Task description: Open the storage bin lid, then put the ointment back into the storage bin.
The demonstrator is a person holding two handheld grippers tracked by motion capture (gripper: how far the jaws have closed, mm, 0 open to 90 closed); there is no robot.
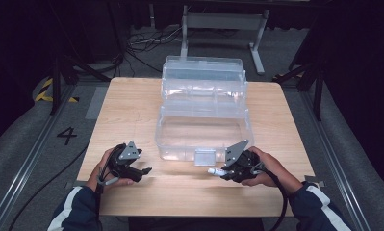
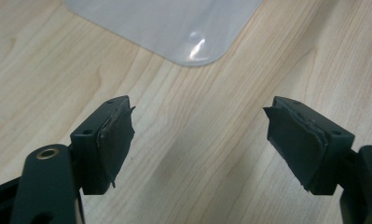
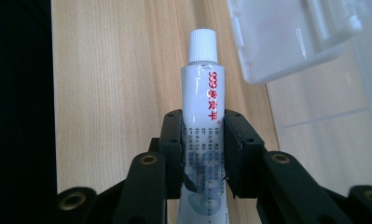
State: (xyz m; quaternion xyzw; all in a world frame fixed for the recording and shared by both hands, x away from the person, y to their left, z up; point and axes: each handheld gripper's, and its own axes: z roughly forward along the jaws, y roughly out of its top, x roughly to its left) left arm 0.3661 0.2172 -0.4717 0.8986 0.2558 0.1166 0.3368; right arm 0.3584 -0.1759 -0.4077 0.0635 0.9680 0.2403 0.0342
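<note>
Right gripper view: right gripper clenched on white tube, pads pressing its lower body from both sides, capped end sticking out well past the fingertips, over wooden table, just beside front latch of clear plastic box.

High view: tube pointing left, near box front.

Left gripper view: left gripper spread wide, nothing between pads, above bare wood.
</note>
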